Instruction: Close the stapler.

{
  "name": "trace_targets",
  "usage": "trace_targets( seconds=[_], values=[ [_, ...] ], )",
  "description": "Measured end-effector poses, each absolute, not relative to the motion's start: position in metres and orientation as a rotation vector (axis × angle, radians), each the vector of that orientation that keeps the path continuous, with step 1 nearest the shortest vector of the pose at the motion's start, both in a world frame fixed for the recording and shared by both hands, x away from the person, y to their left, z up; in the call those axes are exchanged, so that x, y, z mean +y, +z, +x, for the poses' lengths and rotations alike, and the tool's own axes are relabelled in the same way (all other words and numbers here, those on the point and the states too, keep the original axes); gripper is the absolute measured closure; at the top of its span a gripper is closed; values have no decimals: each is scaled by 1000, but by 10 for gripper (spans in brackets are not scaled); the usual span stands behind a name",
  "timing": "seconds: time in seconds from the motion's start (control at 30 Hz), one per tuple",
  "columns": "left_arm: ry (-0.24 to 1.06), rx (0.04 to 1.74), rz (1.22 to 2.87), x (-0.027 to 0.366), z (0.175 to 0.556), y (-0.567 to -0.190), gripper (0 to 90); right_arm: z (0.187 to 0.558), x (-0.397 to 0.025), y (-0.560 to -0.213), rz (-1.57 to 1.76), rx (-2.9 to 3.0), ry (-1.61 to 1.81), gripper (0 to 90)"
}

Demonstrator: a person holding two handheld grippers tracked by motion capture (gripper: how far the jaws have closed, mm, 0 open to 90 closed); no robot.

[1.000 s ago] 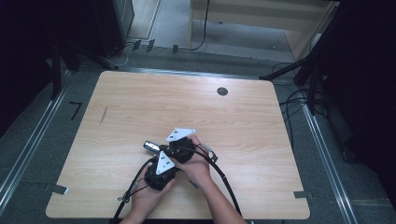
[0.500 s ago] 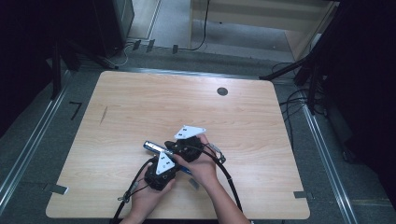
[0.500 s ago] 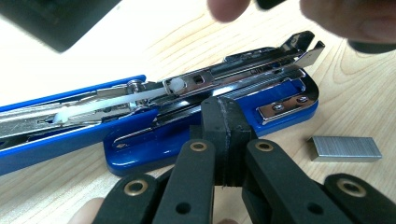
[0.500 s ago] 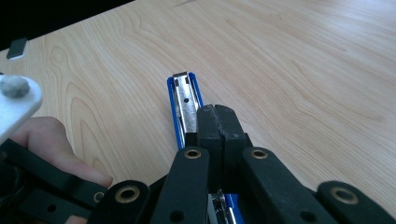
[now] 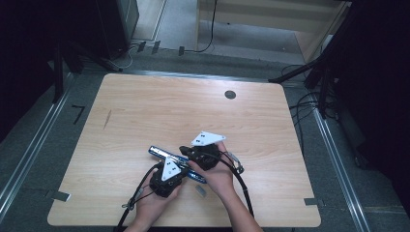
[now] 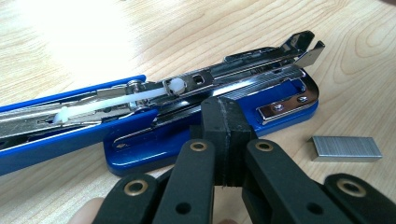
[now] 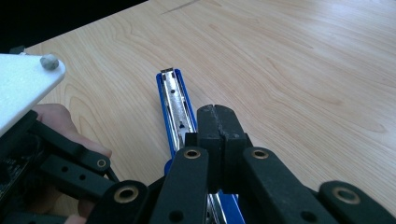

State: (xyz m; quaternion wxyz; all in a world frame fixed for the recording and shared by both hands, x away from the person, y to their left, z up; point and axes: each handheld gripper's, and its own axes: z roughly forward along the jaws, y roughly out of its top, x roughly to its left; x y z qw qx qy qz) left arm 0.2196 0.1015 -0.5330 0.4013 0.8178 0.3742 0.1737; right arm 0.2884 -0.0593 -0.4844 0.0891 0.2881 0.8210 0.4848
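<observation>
A blue stapler [image 5: 162,152] lies opened out flat on the wooden table [image 5: 145,111]. Its metal staple channel [image 6: 243,74] is exposed, with a white pusher rod [image 6: 116,100] along it. My left gripper [image 5: 180,169] is shut, and its joined tips [image 6: 224,114] rest against the stapler's blue base [image 6: 280,112]. My right gripper [image 5: 186,152] is also shut. Its tips [image 7: 219,126] sit over the stapler's swung-open arm [image 7: 175,100], pointing along it. A strip of staples [image 6: 345,148] lies loose on the table beside the base, and appears in the high view as a small grey strip [image 5: 200,191].
A black round grommet [image 5: 230,94] sits near the table's far edge, and a dark streak [image 5: 107,119] marks the wood at the left. Cables [image 5: 241,183] trail from both grippers toward the near edge. Floor, cables and stands surround the table.
My right gripper has shifted a little to the right along the stapler. The left gripper and the stapler have stayed in place.
</observation>
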Motion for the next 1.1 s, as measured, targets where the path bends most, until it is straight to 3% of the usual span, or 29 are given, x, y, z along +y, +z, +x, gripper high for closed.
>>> trace_targets(
  seconds=[1.1],
  values=[
    [441,948,2067,101,219,-533,900,254,-119,-485,947,2347,1469,882]
  ],
)
